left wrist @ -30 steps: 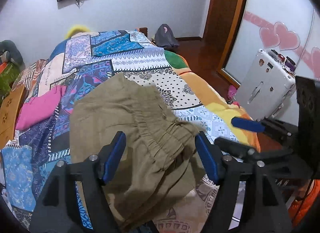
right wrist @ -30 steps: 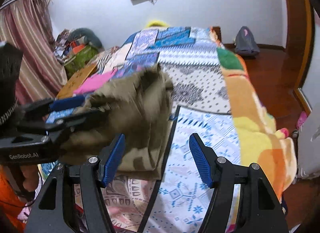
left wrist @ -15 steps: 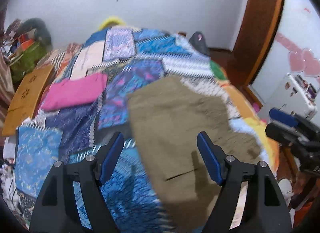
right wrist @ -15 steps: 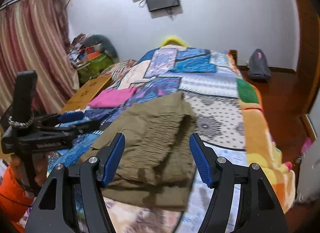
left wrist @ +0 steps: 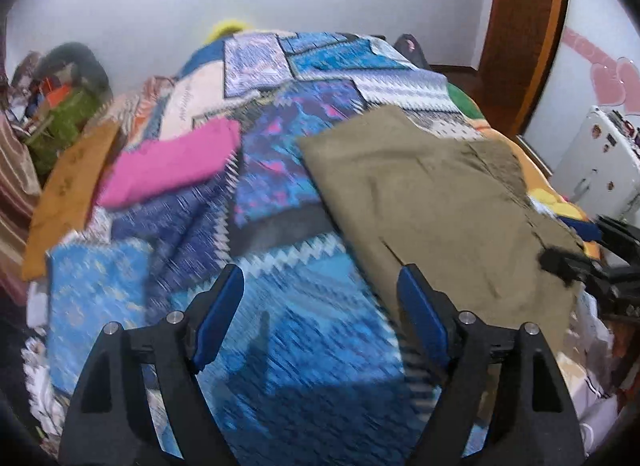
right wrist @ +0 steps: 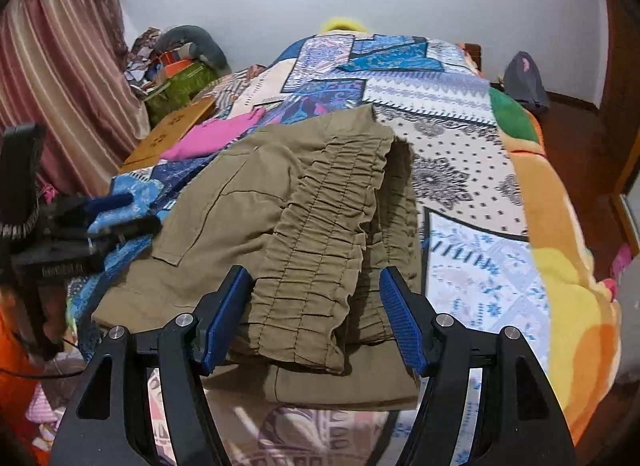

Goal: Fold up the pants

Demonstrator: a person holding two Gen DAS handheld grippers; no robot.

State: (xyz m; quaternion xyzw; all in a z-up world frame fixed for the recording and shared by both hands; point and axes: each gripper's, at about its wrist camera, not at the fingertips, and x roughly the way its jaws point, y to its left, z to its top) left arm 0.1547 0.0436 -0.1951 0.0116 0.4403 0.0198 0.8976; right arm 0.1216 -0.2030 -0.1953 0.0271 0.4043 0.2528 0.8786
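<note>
Olive pants point(left wrist: 432, 193) lie folded on the patchwork bedspread point(left wrist: 280, 145). In the left wrist view they are right of my left gripper point(left wrist: 320, 278), which hangs over bare blue bedspread. Its jaws are opening with nothing between them. The right wrist view shows the pants point(right wrist: 256, 201) with the gathered elastic waistband point(right wrist: 328, 225) doubled over on top. My right gripper point(right wrist: 314, 278) stands open low over that waistband, whose near end lies between the blue pads point(right wrist: 400, 322) without being pressed. Each gripper also shows in the other's view: the right gripper point(left wrist: 572, 262) and the left gripper point(right wrist: 116, 213).
A pink garment point(left wrist: 172, 161) lies on the bed's left side beside a wooden board point(left wrist: 68, 193). A white suitcase point(left wrist: 600, 161) stands on the floor to the right. A striped curtain point(right wrist: 60, 85) and piled bags point(right wrist: 180, 77) fill the left wall. A grey bag point(right wrist: 524, 81) sits on the floor.
The pants, bunched up in front of both grippers a second ago, now lie flat on the bed. My left gripper swung left off them over bare bedspread. My right gripper sank closer to the waistband.
</note>
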